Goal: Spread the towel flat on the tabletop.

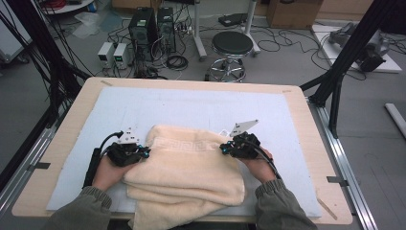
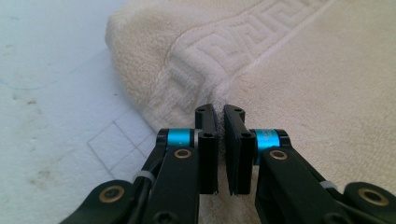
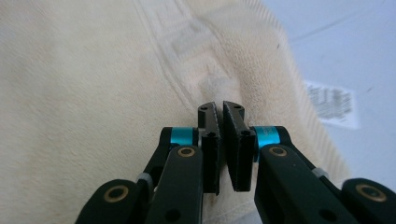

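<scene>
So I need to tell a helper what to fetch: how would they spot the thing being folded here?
On the pale mat covering the wooden table lies a folded cream towel, hanging over the near edge. A raised key-pattern border marks it.

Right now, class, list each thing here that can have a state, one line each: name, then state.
towel: folded in layers, lying on the mat, near edge hanging over the table edge.
left gripper: shut, pinching a fold of towel.
right gripper: shut, pinching towel near its patterned border.
care label: lying flat on the mat.
stool: upright, unoccupied.
</scene>
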The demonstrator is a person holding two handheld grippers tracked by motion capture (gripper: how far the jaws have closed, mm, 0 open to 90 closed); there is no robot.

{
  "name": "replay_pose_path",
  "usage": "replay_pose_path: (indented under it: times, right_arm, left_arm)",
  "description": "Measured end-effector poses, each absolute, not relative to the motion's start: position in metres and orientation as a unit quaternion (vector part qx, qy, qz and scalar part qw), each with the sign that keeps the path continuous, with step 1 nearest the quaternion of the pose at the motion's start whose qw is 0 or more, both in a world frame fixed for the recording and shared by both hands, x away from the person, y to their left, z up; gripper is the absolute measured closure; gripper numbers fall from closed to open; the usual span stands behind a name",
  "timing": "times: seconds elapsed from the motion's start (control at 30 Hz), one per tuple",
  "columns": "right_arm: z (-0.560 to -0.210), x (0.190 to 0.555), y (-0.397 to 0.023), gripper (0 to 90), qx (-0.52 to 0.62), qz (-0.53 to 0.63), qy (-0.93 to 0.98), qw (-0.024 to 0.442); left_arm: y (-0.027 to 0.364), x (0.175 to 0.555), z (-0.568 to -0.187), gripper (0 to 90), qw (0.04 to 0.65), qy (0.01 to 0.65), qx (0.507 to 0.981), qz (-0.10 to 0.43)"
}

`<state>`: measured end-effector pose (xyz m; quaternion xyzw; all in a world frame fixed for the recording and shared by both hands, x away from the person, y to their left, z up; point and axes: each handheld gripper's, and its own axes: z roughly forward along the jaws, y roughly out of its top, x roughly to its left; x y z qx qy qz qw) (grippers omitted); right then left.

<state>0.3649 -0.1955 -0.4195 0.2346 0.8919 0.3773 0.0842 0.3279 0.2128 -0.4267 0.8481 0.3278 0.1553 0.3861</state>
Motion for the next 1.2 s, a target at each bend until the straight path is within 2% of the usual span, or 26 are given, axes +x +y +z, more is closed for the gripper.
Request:
replay_pose_path:
  times: [0.3,0.5,0.6,0.7,0.8,0.83,0.87,0.9,0.93,0.97,1.1,1.2]
  right_arm:
    - [-0.377,0.353,-0.199,85.8,0.202,0.405,0.885,0.108]
    - [-0.362,0.336,-0.202,85.8,0.174,0.397,0.897,0.090]
    - [-0.364,0.334,-0.201,85.8,0.164,0.391,0.904,0.062]
    - [-0.366,0.344,-0.197,86.0,0.166,0.374,0.910,0.065]
    - [-0.347,0.378,-0.196,86.5,0.192,0.370,0.901,0.115]
    - [-0.333,0.396,-0.197,86.0,0.208,0.376,0.891,0.146]
    - [-0.319,0.414,-0.199,84.2,0.238,0.387,0.874,0.173]
    - [-0.306,0.429,-0.201,79.1,0.264,0.404,0.857,0.183]
    - [-0.297,0.441,-0.203,68.2,0.285,0.412,0.844,0.193]
    - [-0.294,0.449,-0.203,60.3,0.305,0.416,0.834,0.194]
    - [-0.310,0.444,-0.196,53.7,0.267,0.391,0.863,0.178]
    - [-0.330,0.432,-0.198,51.8,0.267,0.390,0.869,0.145]
  left_arm:
    - [0.221,0.313,-0.393,84.2,0.432,0.319,0.824,0.181]
    - [0.227,0.292,-0.382,84.2,0.438,0.295,0.833,0.168]
    - [0.228,0.290,-0.385,84.2,0.430,0.295,0.838,0.163]
    - [0.222,0.307,-0.381,84.4,0.423,0.304,0.835,0.176]
    - [0.210,0.347,-0.358,84.7,0.438,0.328,0.807,0.223]
    - [0.206,0.366,-0.346,84.6,0.443,0.331,0.795,0.249]
    - [0.203,0.384,-0.334,83.3,0.440,0.338,0.786,0.273]
    - [0.201,0.399,-0.326,77.7,0.436,0.357,0.773,0.291]
    - [0.201,0.411,-0.320,63.2,0.434,0.381,0.765,0.286]
    - [0.202,0.418,-0.317,54.8,0.438,0.390,0.765,0.267]
    - [0.205,0.413,-0.332,56.7,0.430,0.372,0.780,0.259]
    - [0.211,0.400,-0.350,56.6,0.434,0.372,0.784,0.240]
